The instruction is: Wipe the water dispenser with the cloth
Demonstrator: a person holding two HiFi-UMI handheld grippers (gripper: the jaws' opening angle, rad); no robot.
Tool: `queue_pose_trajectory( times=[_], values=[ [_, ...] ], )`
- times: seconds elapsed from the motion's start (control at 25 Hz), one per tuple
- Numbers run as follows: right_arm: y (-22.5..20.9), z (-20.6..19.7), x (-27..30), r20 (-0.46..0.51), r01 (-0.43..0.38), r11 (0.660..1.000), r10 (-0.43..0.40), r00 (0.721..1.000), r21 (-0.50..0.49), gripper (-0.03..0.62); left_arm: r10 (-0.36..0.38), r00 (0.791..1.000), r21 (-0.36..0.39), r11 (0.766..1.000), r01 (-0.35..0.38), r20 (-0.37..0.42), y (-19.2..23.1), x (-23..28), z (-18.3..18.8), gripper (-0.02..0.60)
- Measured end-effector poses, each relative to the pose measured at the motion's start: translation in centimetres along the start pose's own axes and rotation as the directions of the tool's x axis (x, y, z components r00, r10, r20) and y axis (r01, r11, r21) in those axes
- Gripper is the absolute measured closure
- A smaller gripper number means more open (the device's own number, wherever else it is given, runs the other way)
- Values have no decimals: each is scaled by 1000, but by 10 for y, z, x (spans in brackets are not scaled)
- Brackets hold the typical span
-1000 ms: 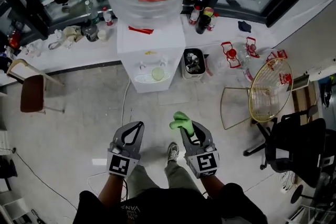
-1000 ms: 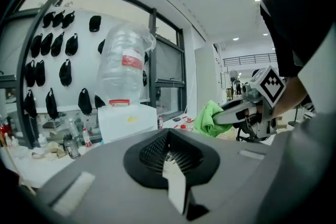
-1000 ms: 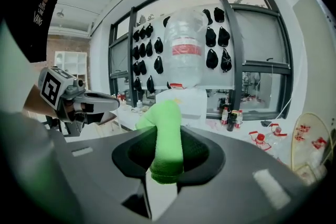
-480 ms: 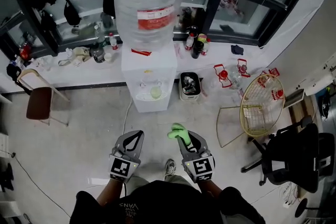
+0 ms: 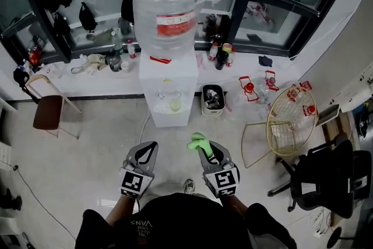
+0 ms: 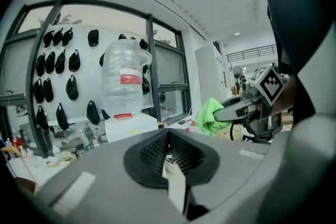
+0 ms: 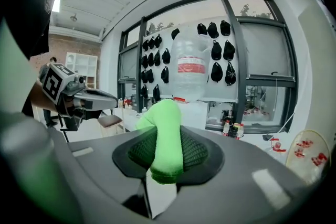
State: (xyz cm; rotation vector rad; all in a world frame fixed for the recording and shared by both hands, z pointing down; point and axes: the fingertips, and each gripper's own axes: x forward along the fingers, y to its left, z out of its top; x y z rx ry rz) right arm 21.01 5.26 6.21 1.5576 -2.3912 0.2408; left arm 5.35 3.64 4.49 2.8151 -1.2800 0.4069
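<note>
The white water dispenser point(image 5: 169, 90) stands against the far counter with a big clear bottle point(image 5: 169, 3) on top; it also shows in the left gripper view point(image 6: 128, 126) and the right gripper view point(image 7: 191, 107). My right gripper point(image 5: 205, 147) is shut on a bright green cloth point(image 5: 197, 141), which sticks out past the jaws point(image 7: 164, 136). My left gripper point(image 5: 145, 151) is shut with nothing in it. Both hang side by side over the floor, well short of the dispenser.
A small bin point(image 5: 213, 99) stands right of the dispenser. A brown chair point(image 5: 46, 111) is at the left, a gold wire basket point(image 5: 288, 119) and a black office chair point(image 5: 326, 178) at the right. Bottles crowd the counter point(image 5: 105, 61). A cable point(image 5: 35, 201) runs over the floor.
The view has lifted and drawn back, so the dispenser sits a little lower and more of the window wall shows. Both grippers keep their hold and spacing.
</note>
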Motion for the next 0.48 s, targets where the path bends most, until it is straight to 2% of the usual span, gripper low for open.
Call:
queue_pose_trajectory(
  times=[0.2,0.48],
  values=[
    [3,3,2,3,-9,1000,9,1000,-2,484,33,998,38,999,-35,62,10,-1,1,580],
    [4,8,9,6,-18,1000,18,1000,-8,485,37,998,33,999,-39,54,13,0,0,580]
  ],
)
